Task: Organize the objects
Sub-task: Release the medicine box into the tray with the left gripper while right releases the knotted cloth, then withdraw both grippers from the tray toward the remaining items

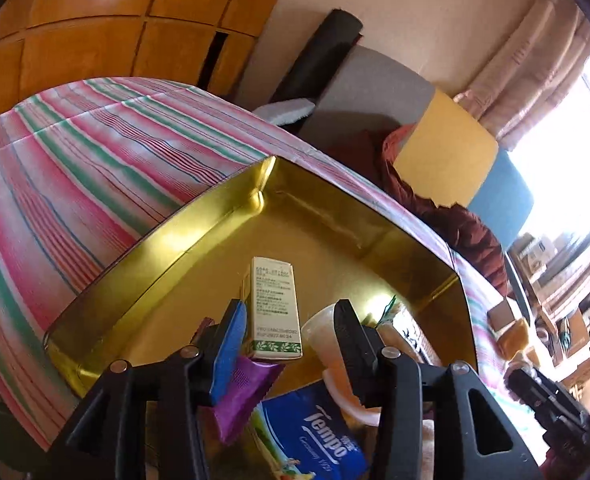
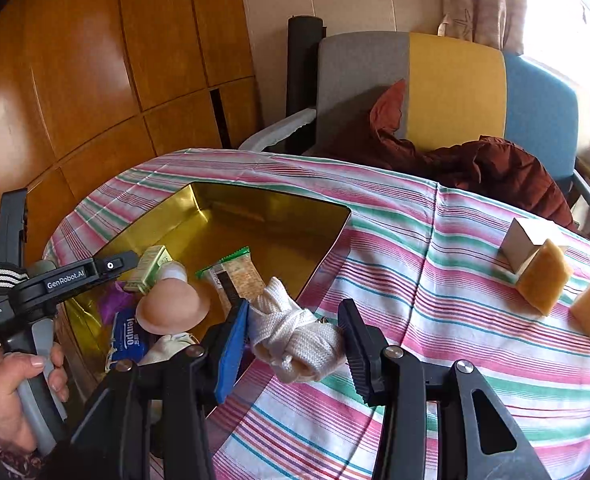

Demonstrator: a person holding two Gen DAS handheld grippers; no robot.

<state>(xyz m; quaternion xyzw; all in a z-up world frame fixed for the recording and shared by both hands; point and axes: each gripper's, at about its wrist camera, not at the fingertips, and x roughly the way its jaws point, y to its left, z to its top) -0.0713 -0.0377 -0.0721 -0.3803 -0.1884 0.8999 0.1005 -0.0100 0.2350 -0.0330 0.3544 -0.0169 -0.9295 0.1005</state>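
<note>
1. Gold-lined metal tray [image 2: 231, 216] sits on the striped tablecloth [image 2: 435, 280]. Inside lie a small cream cardboard box [image 1: 275, 308], a purple foil sachet [image 1: 245, 396], a blue Tempo tissue pack [image 1: 315, 436], a green-edged cracker packet [image 2: 237, 276] and a peach plastic cup [image 2: 171, 308].
2. Left gripper [image 1: 287, 332] hangs over the tray with its jaws parted – the box stands between them, ungripped.
3. Right gripper [image 2: 295, 344], at the tray's near corner, clamps a white knotted cloth bundle [image 2: 295, 336].
4. Two tan sponge blocks [image 2: 543, 276] lie well right of the tray.

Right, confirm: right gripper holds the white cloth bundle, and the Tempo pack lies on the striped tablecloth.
Not quite: the Tempo pack lies inside the gold tin, as the right wrist view shows. The right gripper does hold the white cloth bundle.
</note>
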